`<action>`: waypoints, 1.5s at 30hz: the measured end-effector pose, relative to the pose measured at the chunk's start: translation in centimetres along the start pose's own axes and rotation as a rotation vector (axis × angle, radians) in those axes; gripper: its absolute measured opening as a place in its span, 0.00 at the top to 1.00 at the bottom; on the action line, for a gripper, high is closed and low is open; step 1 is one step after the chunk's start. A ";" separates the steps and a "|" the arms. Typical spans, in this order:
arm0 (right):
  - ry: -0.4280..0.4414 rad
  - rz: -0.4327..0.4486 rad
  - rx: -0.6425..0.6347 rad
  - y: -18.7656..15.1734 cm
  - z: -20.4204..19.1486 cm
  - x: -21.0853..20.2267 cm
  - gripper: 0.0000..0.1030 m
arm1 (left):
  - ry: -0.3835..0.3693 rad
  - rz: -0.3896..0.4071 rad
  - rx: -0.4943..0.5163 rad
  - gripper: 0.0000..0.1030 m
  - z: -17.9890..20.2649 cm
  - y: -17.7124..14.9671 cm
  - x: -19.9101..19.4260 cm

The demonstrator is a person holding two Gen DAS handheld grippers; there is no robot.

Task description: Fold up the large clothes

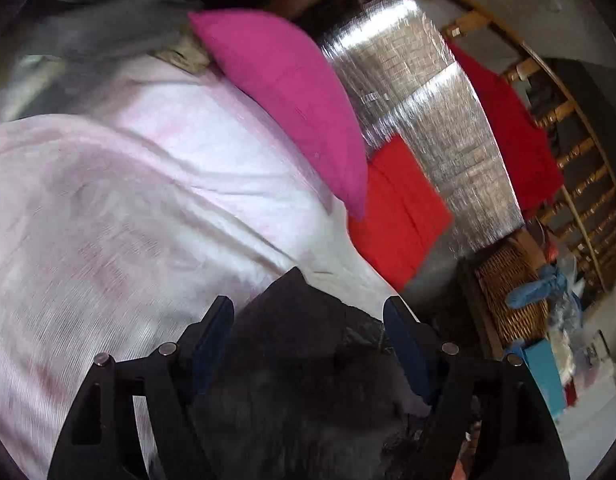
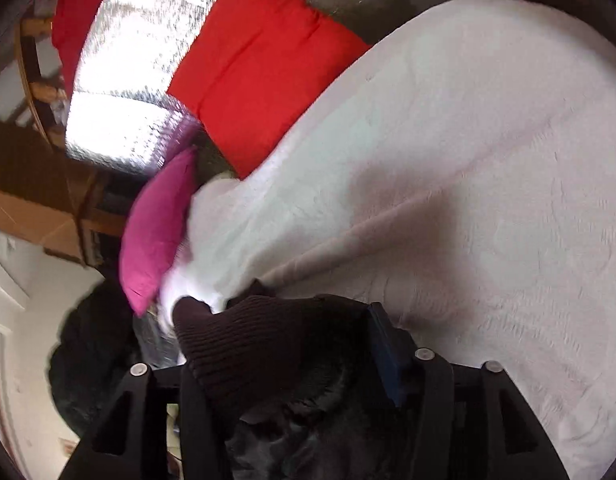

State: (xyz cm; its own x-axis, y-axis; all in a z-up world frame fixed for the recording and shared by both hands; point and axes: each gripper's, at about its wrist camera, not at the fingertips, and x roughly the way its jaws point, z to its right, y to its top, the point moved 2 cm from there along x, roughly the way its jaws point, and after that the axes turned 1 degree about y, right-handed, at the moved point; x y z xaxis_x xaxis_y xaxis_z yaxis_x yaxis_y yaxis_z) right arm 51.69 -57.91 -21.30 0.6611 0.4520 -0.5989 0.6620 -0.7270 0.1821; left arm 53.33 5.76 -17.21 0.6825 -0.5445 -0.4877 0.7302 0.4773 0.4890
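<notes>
Both grippers carry the dark garment (image 2: 268, 344) over the white-covered bed (image 2: 467, 160): left gripper (image 1: 308, 312) stands wide with cloth bunched between its fingers, right gripper (image 2: 292, 340) likewise, so a true clench I cannot tell. Looks like the spreading step; next, lay it flat. The wicker basket (image 1: 511, 292) sits beyond the bed's edge, contents unclear.

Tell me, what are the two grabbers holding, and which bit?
Both hold the black garment: the right gripper by its ribbed cuff, the left gripper by a bunched fold.

Open white sheet (image 2: 487, 160) ahead, magenta pillow (image 1: 284, 96) (blurred) bordering
</notes>
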 end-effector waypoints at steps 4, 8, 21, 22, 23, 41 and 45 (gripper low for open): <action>-0.032 0.048 0.082 0.9 -0.6 0.7 0.45 | 0.193 0.084 0.027 0.25 0.5 -3.2 -2.6; -0.228 -0.014 0.146 0.8 -0.2 2.9 0.45 | 0.347 0.206 0.088 0.20 -0.6 -7.0 -5.3; -0.160 -0.020 -0.183 -4.1 -4.8 -3.8 0.36 | 0.456 -0.057 0.090 0.24 -2.3 -6.9 0.5; -0.137 -0.004 -0.159 -3.8 -4.9 -3.8 0.36 | 0.463 -0.059 0.103 0.26 -2.0 -7.1 0.3; -0.128 0.024 -0.132 -3.5 -5.3 -3.6 0.35 | 0.470 -0.062 0.111 0.29 -2.0 -7.2 0.5; -0.079 0.258 -0.157 -2.9 -6.6 -3.7 0.12 | 0.432 0.006 0.154 0.67 -1.6 -5.9 -0.7; -0.107 0.246 -0.193 -7.7 -5.8 -5.4 0.10 | 0.337 0.077 0.142 0.28 -0.3 -4.5 -2.6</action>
State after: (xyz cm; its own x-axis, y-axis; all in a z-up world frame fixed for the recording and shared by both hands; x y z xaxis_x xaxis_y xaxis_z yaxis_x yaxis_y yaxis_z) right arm 45.06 -51.74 -15.00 0.7755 0.2101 -0.5953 0.5482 -0.6917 0.4701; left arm 48.23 5.25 -18.37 0.7250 -0.2421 -0.6448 0.6807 0.3943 0.6173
